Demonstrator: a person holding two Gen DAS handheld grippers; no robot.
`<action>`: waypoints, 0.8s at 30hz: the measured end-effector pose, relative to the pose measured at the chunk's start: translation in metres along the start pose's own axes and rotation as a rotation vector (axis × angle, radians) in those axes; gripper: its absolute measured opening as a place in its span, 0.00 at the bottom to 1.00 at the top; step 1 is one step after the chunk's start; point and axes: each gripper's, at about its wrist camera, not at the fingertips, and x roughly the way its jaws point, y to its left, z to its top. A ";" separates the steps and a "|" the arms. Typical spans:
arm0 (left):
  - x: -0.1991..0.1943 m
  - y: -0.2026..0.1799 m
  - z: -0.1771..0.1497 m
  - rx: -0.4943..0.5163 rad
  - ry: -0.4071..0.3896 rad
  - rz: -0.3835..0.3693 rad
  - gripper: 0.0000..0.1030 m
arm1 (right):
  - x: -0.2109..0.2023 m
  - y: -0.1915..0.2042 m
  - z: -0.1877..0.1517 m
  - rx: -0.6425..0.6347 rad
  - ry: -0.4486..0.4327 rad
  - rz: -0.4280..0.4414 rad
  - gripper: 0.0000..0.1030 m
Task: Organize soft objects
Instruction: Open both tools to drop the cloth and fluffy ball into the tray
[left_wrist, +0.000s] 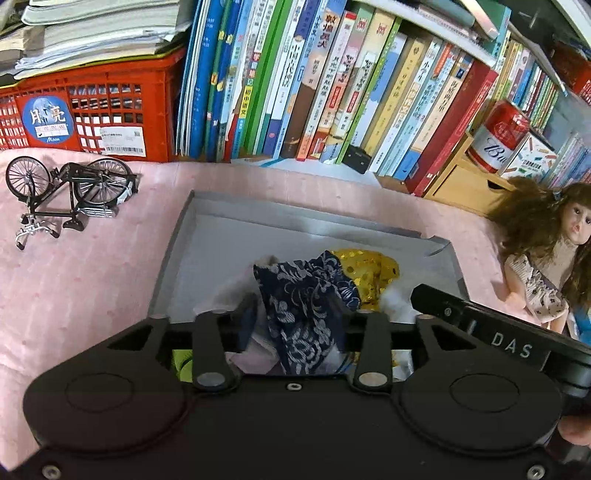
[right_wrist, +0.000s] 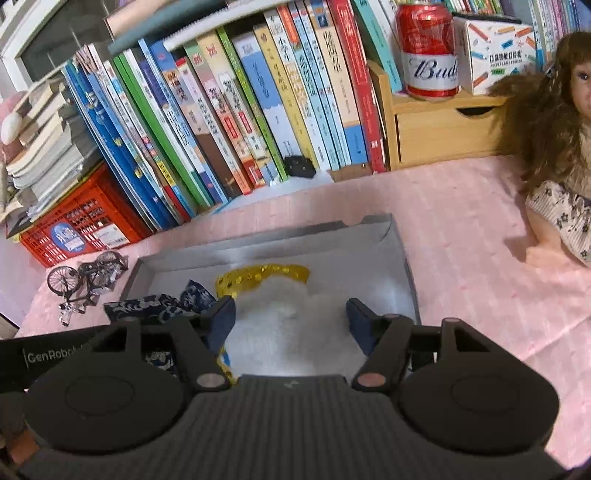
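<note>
One toy bicycle (left_wrist: 70, 195) lies left of the one grey tray (left_wrist: 177, 258). In the tray, the left gripper (left_wrist: 295, 317) appears pinched on the one navy patterned cloth (left_wrist: 310, 295), though the cloth hides its fingertips. Lifted carelessly, the cloth could drag the one gold sequined pouch (left_wrist: 369, 266) beside it over the rim. The right gripper (right_wrist: 290, 317) is spread wide, empty, over one white fluffy piece (right_wrist: 291, 325). One doll (right_wrist: 554, 147) sits rightmost.

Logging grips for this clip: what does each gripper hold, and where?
The left gripper pinches the blue patterned cloth at its bunched near end. The right gripper is open, holding nothing.
</note>
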 end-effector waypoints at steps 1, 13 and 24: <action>-0.003 0.000 0.000 -0.001 -0.002 -0.002 0.47 | -0.003 0.000 0.001 0.001 -0.005 0.003 0.75; -0.059 -0.002 -0.016 0.034 -0.076 -0.012 0.63 | -0.056 0.002 -0.009 -0.017 -0.107 0.041 0.82; -0.136 0.000 -0.062 0.162 -0.219 -0.015 0.77 | -0.123 0.005 -0.044 -0.050 -0.222 0.075 0.88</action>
